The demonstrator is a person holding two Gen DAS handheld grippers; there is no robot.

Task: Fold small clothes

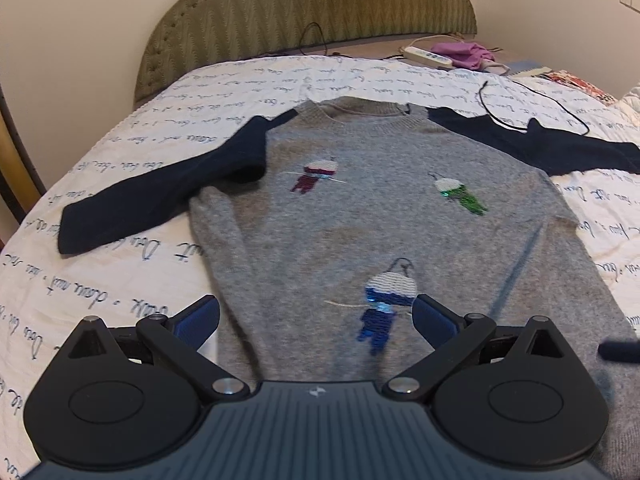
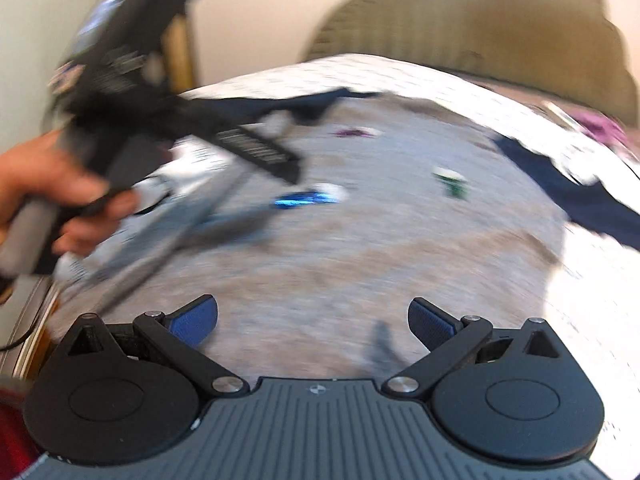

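A small grey sweater with navy sleeves lies flat, front up, on the bed. It has three little knitted figures: maroon, green and blue. Its left sleeve and right sleeve spread outward. My left gripper is open and empty above the sweater's lower part. My right gripper is open and empty above the sweater's hem; that view is blurred. The left gripper, held by a hand, shows at the left of the right wrist view.
The bed has a white cover with script writing and an olive headboard. Near the head lie a white power strip, a purple cloth and a black cable. The bed's left edge drops away.
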